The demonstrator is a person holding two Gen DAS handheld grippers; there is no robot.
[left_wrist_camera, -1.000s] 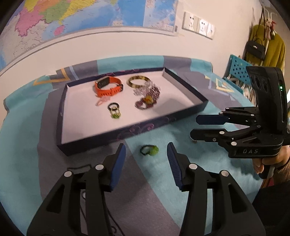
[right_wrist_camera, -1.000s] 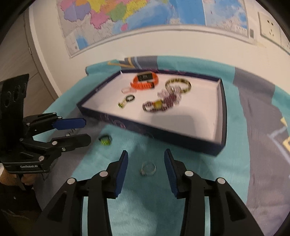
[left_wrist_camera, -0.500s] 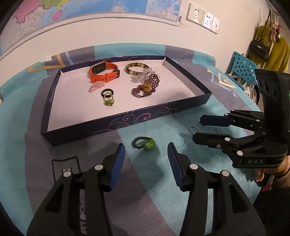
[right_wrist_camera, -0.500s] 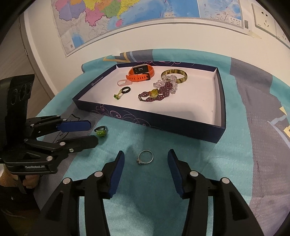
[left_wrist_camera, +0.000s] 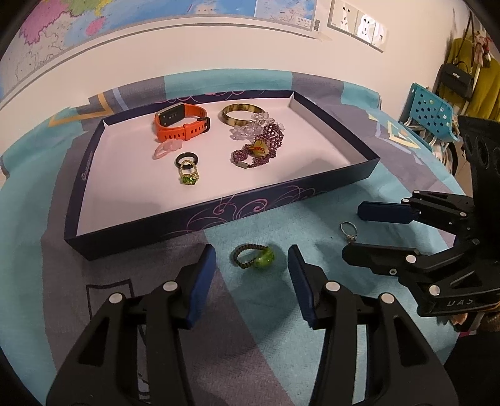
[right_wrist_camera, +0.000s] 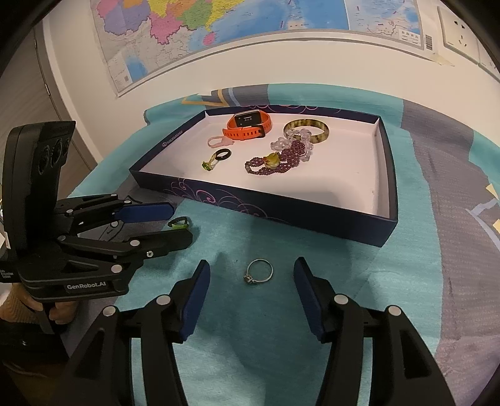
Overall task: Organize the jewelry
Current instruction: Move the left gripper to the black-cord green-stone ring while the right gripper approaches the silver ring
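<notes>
A dark beaded ring with a green bead [left_wrist_camera: 265, 257] lies on the cloth just in front of the tray. It sits between the fingers of my left gripper [left_wrist_camera: 251, 250], whose jaws are closing without touching it. A thin silver ring [right_wrist_camera: 249, 278] lies on the cloth between the fingers of my right gripper [right_wrist_camera: 251, 265], whose jaws are opening clear of it. The navy tray [left_wrist_camera: 281, 200] holds an orange watch [left_wrist_camera: 181, 123], a bangle [left_wrist_camera: 242, 114], a purple bead bracelet [left_wrist_camera: 261, 148] and a green-stone ring [left_wrist_camera: 188, 175].
A teal and grey cloth [right_wrist_camera: 422, 218] covers the table. The wall with a map [right_wrist_camera: 218, 28] runs close behind the tray. At the far right stand a blue perforated chair [left_wrist_camera: 431, 109] and hanging clothes with a black bag [left_wrist_camera: 456, 78].
The left gripper has come forward and down, so the green-bead ring now lies level with its fingertips. The right gripper's jaws have spread wider around the silver ring.
</notes>
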